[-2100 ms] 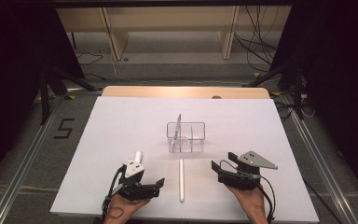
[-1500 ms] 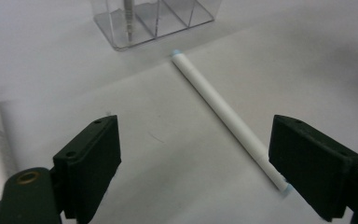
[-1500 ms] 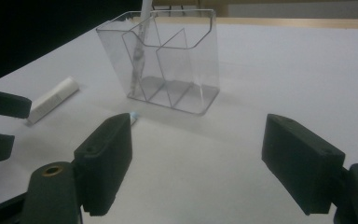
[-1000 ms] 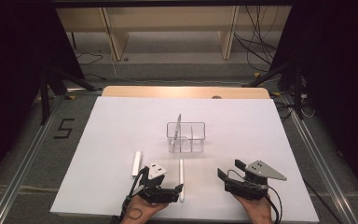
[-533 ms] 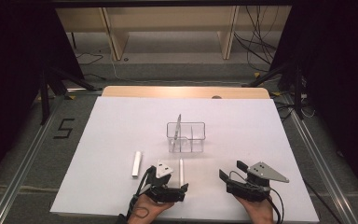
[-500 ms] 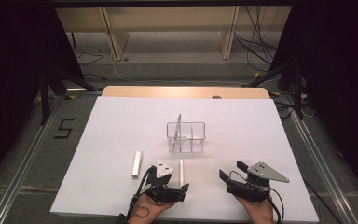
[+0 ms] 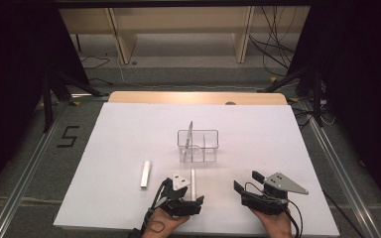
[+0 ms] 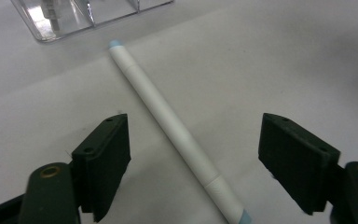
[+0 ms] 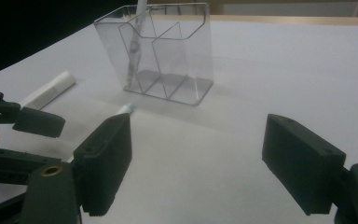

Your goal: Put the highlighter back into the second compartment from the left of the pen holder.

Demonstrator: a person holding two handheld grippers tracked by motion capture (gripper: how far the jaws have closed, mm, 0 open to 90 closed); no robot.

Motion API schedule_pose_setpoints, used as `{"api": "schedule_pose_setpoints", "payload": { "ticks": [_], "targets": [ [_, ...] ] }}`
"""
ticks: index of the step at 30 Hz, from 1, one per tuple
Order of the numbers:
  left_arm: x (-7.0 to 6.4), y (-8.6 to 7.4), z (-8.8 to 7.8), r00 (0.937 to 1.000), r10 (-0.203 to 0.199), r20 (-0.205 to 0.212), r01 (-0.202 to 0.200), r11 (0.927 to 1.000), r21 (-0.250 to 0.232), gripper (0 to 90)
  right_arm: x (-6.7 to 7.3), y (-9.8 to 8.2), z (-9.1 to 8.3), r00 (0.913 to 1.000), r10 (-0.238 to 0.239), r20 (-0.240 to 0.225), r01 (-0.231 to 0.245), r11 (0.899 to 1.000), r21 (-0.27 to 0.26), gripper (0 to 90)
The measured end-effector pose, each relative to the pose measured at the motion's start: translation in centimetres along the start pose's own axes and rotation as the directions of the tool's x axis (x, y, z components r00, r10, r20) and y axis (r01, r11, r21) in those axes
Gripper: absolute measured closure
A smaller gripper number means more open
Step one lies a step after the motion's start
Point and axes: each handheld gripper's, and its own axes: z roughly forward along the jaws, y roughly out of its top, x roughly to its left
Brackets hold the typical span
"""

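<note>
On the white counter [image 7: 109, 148], farthest left, a short white tube [image 7: 145, 174] lies alone. Right of it the left gripper [image 7: 187, 199] sits over a white pen [image 8: 175, 131], which lies flat between its jaws; they have just been closing a little but stand spread, not touching it. Beyond the pen's tip stands a clear organizer [image 7: 198, 146] with one pen upright inside. Farther right, the right gripper [image 7: 244, 184] rests with jaws spread, holding nothing.

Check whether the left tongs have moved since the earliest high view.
Yes: the left tongs shifted right, away from the short white stick, onto the long white pen.
</note>
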Motion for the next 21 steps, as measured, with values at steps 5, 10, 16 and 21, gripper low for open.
{"api": "schedule_pose_setpoints", "payload": {
  "ticks": [5,10,16,21],
  "targets": [
    [-0.2,-0.1,0.4,1.0,0.001,-0.007,-0.001,0.9999,0.011,31.6,0.1,0.0,0.0,1.0,-0.004,-0.003,0.004,1.0,0.002,24.8],
    [-0.3,-0.2,0.7,0.9996,0.009,-0.026,-0.008,0.9996,0.027,38.8,0.1,0.0,0.0,1.0,0.0,-0.004,0.0,1.0,-0.001,24.9],
    [-0.5,-0.4,1.1,0.9993,0.02,-0.032,-0.018,0.9992,0.036,45.0,0.2,-0.1,0.0,1.0,-0.003,-0.004,0.003,1.0,0.002,25.0],
    [-0.5,-0.4,1.3,0.9988,0.02,-0.045,-0.019,0.9992,0.035,49.2,0.2,-0.1,0.0,1.0,-0.002,-0.005,0.002,1.0,0.002,25.1]
  ]
}}
